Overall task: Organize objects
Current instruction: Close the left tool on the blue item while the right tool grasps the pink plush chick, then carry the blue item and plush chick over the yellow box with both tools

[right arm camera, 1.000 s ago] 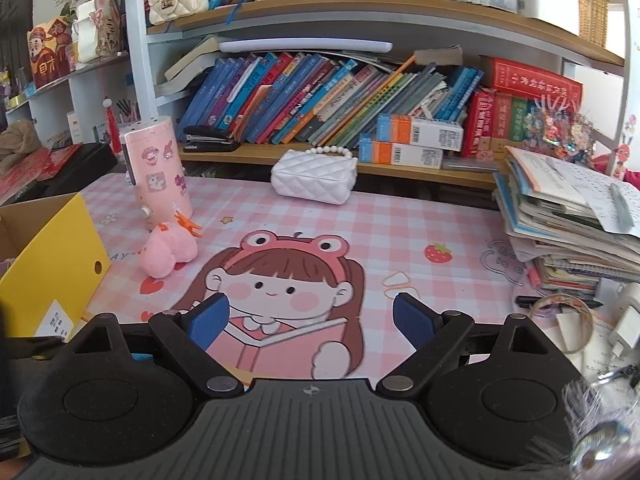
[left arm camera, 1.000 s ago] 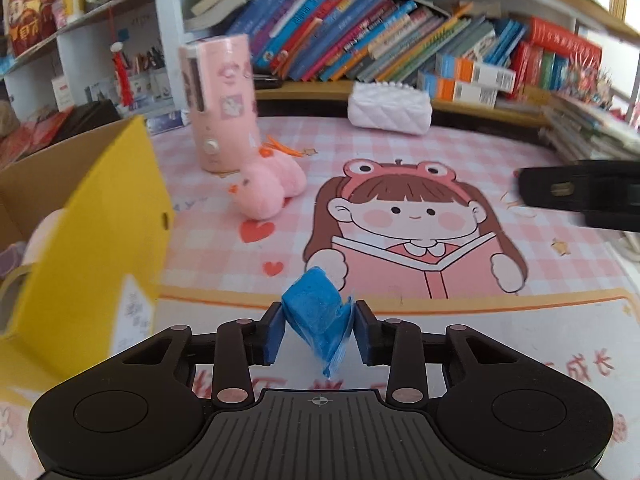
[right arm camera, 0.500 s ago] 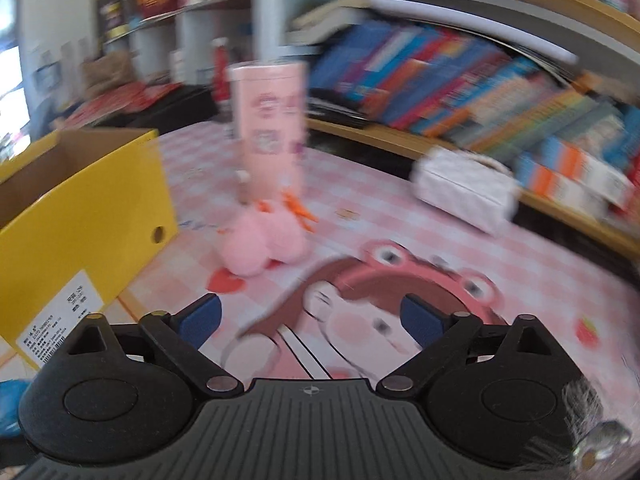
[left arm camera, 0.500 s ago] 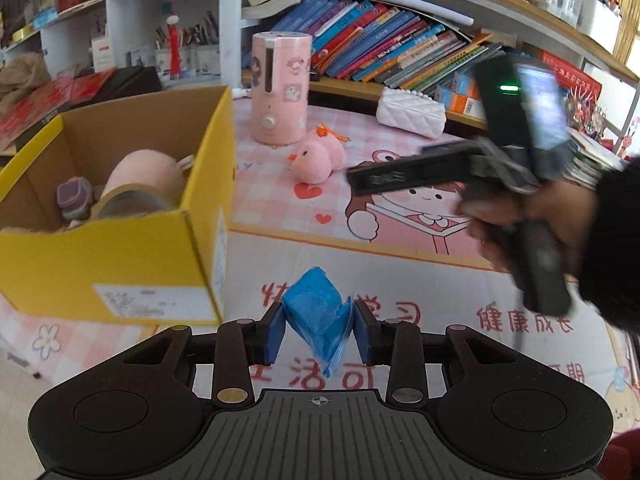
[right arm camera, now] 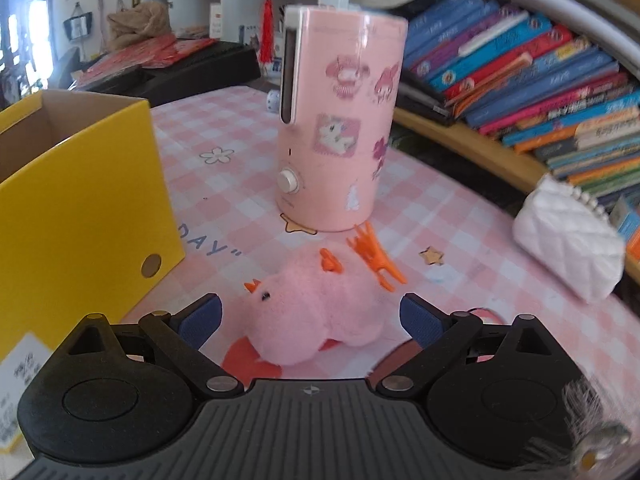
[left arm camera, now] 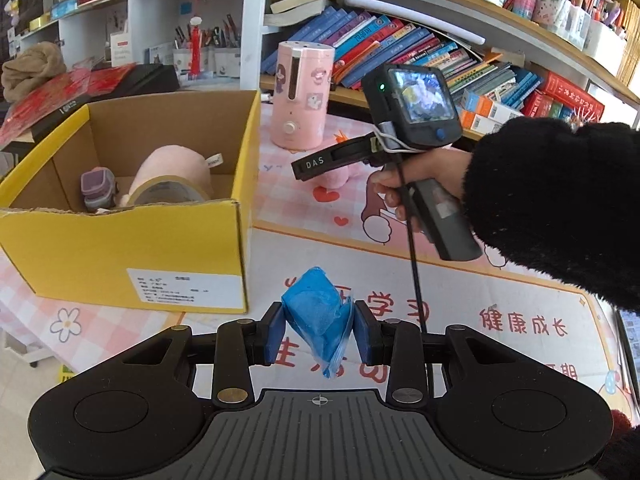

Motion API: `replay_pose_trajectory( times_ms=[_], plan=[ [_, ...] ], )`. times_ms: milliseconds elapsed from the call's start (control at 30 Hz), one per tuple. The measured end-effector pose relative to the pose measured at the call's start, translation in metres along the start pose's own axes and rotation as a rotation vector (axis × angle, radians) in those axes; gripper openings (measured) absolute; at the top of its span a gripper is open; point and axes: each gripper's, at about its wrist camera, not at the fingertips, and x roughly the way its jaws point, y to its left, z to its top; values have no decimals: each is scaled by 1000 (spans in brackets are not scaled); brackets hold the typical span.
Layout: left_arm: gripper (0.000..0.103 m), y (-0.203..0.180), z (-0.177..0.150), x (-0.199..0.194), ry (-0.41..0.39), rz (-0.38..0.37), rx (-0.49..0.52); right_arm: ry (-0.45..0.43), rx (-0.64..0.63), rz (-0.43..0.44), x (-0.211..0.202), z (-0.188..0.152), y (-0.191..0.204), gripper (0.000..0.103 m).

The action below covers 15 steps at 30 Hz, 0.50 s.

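- Yellow cardboard box (left arm camera: pixel 120 248) stands open-topped on the pink checked table mat (right arm camera: pixel 240 184), at the left in both views, a white label on its near face.
- Inside the box lie a pink plush (left arm camera: pixel 176 164), a roll of tape (left arm camera: pixel 168 194) leaning against it, and a small lidded container (left arm camera: pixel 98 188) beside the roll.
- Pink humidifier (right arm camera: pixel 340 120) with cartoon stickers stands upright on the mat, behind the loose toy and to the right of the box.
- Right gripper (right arm camera: pixel 310 316), seen from the left wrist as a handheld unit with a lit screen, is held in the right hand (left arm camera: pixel 400 188), which wears a black fuzzy sleeve.
- Its 2 blue-padded fingers are spread wide, 1 on each side of the toy, touching nothing that I can make out.
- Pink plush chick (right arm camera: pixel 316 308) lies on its side on the mat between those fingers, near the box's right wall, its orange beak toward the box.
- Orange hair claw (right arm camera: pixel 376 256) rests just behind the chick, near the base of the humidifier.
- White quilted purse (right arm camera: pixel 568 244) sits at the right, against the low bookshelf.
- Left gripper (left arm camera: pixel 318 330) is raised over the mat's printed white border, in front of the box's near right corner.
- Its 2 fingers pinch a blue crumpled wrapper (left arm camera: pixel 318 320) from both sides, a thin tail of it hanging below.
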Motion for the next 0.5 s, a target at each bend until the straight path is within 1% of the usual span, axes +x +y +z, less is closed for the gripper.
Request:
replay_pose_trajectory(
  times_ms=[33, 67, 100, 133, 233, 333, 500],
  plan=[
    [34, 1, -1, -2, -3, 2, -3, 5, 14, -7, 3, 0, 1, 92],
    [34, 2, -2, -2, -4, 4, -7, 9, 23, -19, 5, -1, 1, 88],
    [34, 3, -2, -3, -4, 5, -11, 12, 30, -35, 6, -2, 2, 75],
    [34, 5, -3, -4, -4, 6, -14, 16, 41, -47, 7, -2, 2, 70],
    [34, 7, -3, -6, -9, -1, -11, 3, 108, -30, 0, -4, -3, 69],
    [34, 11, -4, -8, -20, -14, -6, -24, 141, -46, -19, -6, -4, 69],
    [34, 21, -3, -15, -46, -43, -7, -77, 203, -63, -72, -16, -1, 69]
  ],
)
